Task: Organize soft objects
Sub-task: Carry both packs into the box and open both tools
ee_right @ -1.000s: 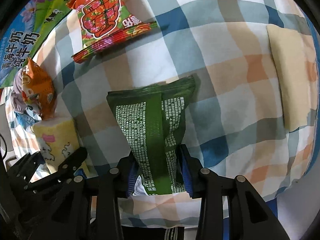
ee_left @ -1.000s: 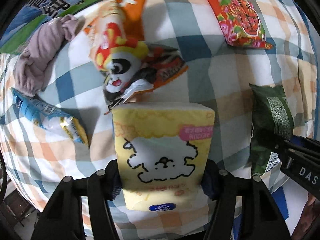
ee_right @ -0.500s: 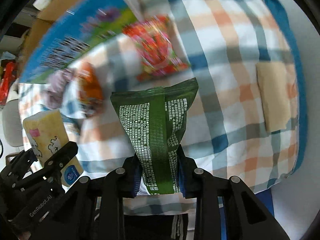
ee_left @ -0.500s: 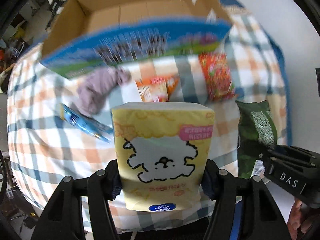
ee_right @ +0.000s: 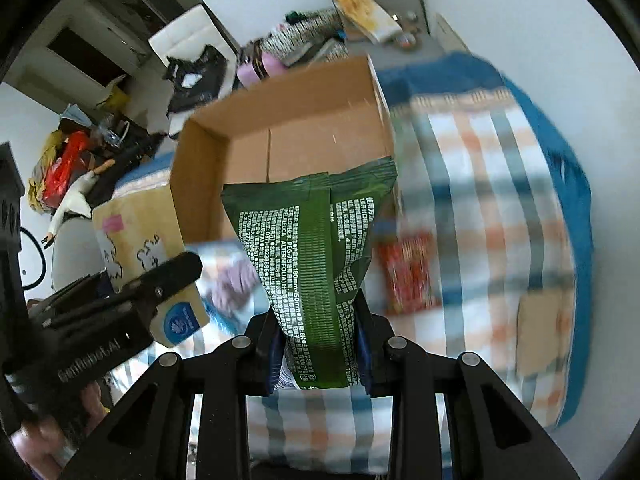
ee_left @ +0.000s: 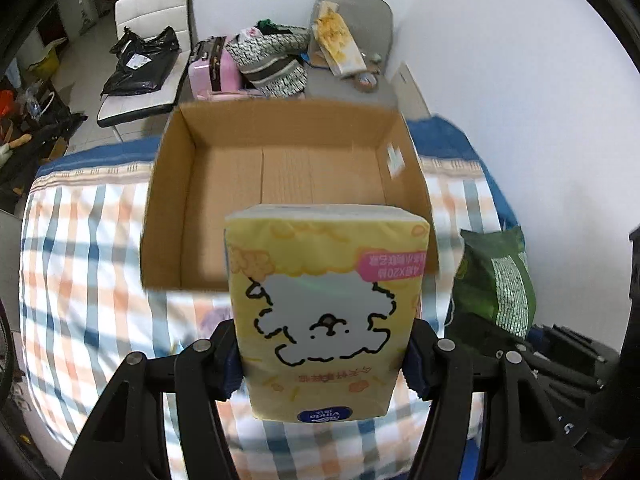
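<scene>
My left gripper [ee_left: 324, 364] is shut on a yellow tissue pack [ee_left: 326, 300] with a white dog drawing, held in the air in front of an open cardboard box [ee_left: 168, 184]. My right gripper [ee_right: 318, 354] is shut on a green snack bag [ee_right: 316, 256], held up before the same box [ee_right: 200, 160]. The green bag [ee_left: 496, 280] shows at the right in the left wrist view. The tissue pack [ee_right: 132, 248] and the left gripper show at the left in the right wrist view. The box looks empty inside.
The box stands on a plaid-covered bed [ee_left: 80, 264]. A red snack bag [ee_right: 408, 276], a purple cloth [ee_right: 236, 284] and a tan flat pack [ee_right: 540, 332] lie on the bed. Behind the box are a pink suitcase [ee_left: 208, 68], bags and a white chair [ee_left: 152, 12].
Both grippers have lifted their packs off the bed and tilted up toward the box. The box's inside now faces both cameras; the bed items have dropped out of the left view.
</scene>
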`<state>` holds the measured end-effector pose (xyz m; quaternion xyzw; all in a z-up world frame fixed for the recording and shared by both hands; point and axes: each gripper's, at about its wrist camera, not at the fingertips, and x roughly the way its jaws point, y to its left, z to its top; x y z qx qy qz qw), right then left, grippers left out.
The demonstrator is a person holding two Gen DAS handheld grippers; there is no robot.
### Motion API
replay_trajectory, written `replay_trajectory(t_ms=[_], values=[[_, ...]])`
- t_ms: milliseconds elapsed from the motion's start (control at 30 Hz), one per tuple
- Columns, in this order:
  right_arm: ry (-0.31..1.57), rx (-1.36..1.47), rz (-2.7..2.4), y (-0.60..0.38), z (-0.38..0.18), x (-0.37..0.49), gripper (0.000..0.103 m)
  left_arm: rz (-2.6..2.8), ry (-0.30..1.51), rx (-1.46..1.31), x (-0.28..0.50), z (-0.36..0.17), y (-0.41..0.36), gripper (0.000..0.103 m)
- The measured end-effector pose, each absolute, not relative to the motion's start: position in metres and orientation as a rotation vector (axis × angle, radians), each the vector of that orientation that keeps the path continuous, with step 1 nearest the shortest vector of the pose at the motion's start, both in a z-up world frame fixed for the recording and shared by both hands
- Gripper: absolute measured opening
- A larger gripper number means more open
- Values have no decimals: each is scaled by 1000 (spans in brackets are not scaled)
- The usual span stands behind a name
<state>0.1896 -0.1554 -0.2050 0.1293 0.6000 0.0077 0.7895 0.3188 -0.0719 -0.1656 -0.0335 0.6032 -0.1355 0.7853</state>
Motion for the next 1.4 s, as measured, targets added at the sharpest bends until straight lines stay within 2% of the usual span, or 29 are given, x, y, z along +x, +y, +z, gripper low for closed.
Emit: replay_trajectory(t_ms=[167,433,567,733,967,1000,1067,1133,1233,1300,1400], values=[[1294,265,-4,-170,-236,241,31,-294,1373,-138,389,-183,-69,60],[1365,240,-48,-187,-325,303,31,-314,1525,-203,469,-255,-81,60],[1408,240,-56,-183,-279,375,31,-315,1578,-227,495,-286,-92,60],[1431,215,-65,-170,-313,397,31,-341,1617,-232,514,-316,-104,60],[1457,162,-90,-146,-326,455,34,-338,1673,-255,528,-342,-110,61],[1454,152,-98,-145,-326,455,39,-327,1671,-245,528,-342,-110,63],[1460,160,-95,-142,-322,460,52,-318,1657,-200,527,-338,-112,73],[1465,149,-101,-142,-320,462,54,-299,1632,-151,526,-333,-112,87],[1464,128,-104,-138,-312,460,57,-281,1593,-91,519,-323,-110,95],[1472,133,-101,-135,-311,459,68,-258,1561,-54,511,-315,-104,99],[1467,122,-99,-129,-297,452,82,-222,1517,-9,501,-305,-94,100]])
